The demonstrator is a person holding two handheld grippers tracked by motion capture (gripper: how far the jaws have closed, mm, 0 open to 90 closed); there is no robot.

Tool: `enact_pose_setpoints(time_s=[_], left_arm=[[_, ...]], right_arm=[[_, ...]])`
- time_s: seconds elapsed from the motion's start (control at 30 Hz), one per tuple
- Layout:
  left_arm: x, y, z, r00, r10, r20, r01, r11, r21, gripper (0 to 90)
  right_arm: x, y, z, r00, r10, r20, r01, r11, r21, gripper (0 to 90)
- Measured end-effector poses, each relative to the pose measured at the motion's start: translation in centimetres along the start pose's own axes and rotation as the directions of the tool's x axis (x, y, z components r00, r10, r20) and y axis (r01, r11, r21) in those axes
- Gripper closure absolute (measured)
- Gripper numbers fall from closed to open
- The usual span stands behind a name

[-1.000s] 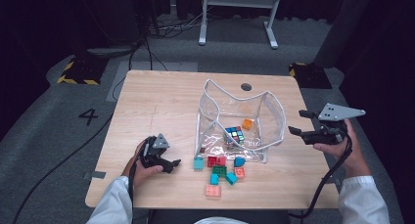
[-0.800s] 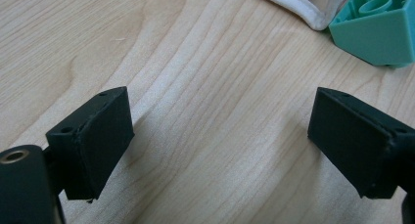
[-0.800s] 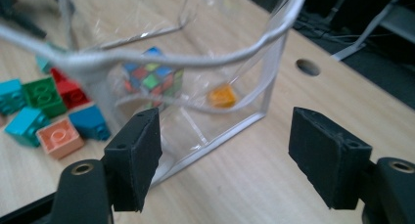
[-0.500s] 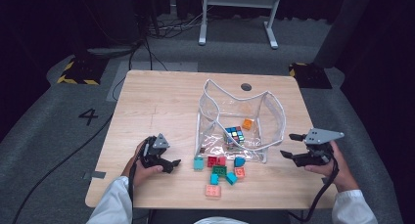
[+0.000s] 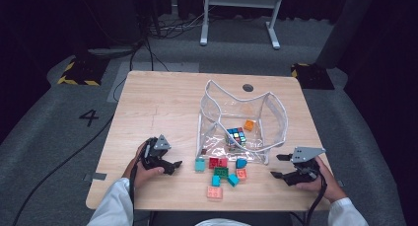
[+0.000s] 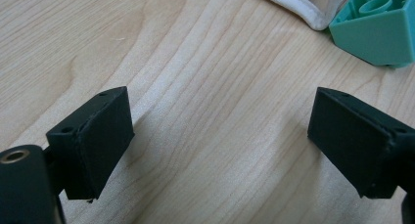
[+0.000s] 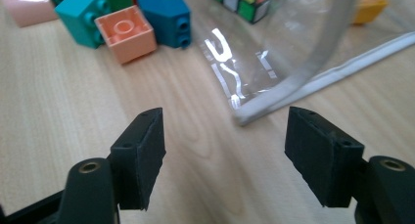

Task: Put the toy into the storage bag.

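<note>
While both claws gape wide, empty: eight toy blocks (image 5: 223,172) outside clear bag (image 5: 268,118), bright, studded; inside, one puzzle cube (image 5: 236,135), one orange block (image 5: 249,125).

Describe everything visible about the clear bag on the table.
The bag is see-through soft plastic edged with white piping, standing open and slumped near the table's middle. Inside lie a puzzle cube and an orange block. Loose blocks crowd its near edge. In the right gripper view its piped rim rests on the wood just beyond the open fingers, untouched.
</note>
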State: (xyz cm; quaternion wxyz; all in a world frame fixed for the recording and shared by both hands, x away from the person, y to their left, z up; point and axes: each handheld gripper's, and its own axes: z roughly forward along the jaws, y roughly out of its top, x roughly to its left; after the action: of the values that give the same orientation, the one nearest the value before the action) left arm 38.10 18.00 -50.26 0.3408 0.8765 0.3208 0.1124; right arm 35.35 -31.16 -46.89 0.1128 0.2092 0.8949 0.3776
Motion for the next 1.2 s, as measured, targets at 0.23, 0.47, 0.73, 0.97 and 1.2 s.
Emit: enact_pose_setpoints(time_s=[0.23,0.47,0.73,0.97,1.2], left_arm=[[0.0,0.0,0.0,1.0000,-0.004,0.000,0.004,1.0000,0.000,9.7],[0.0,0.0,0.0,1.0000,-0.004,0.000,0.004,1.0000,0.000,9.7],[0.0,0.0,0.0,1.0000,-0.003,0.000,0.003,1.0000,0.000,9.7],[0.0,0.0,0.0,1.0000,-0.004,0.000,0.004,1.0000,0.000,9.7],[0.0,0.0,0.0,1.0000,-0.004,-0.001,0.004,1.0000,0.000,9.7]], right_arm=[[1.5,-0.7,1.6,0.9971,-0.031,-0.070,0.034,0.999,0.037,32.0],[2.2,-0.4,3.0,0.9928,-0.035,-0.115,0.038,0.999,0.018,33.5],[3.6,0.7,4.7,0.9895,-0.057,-0.133,0.059,0.998,0.010,35.4],[4.3,2.1,6.2,0.9846,-0.083,-0.154,0.084,0.996,0.004,35.4],[4.7,2.8,7.2,0.9832,-0.088,-0.160,0.087,0.996,-0.015,35.2]])
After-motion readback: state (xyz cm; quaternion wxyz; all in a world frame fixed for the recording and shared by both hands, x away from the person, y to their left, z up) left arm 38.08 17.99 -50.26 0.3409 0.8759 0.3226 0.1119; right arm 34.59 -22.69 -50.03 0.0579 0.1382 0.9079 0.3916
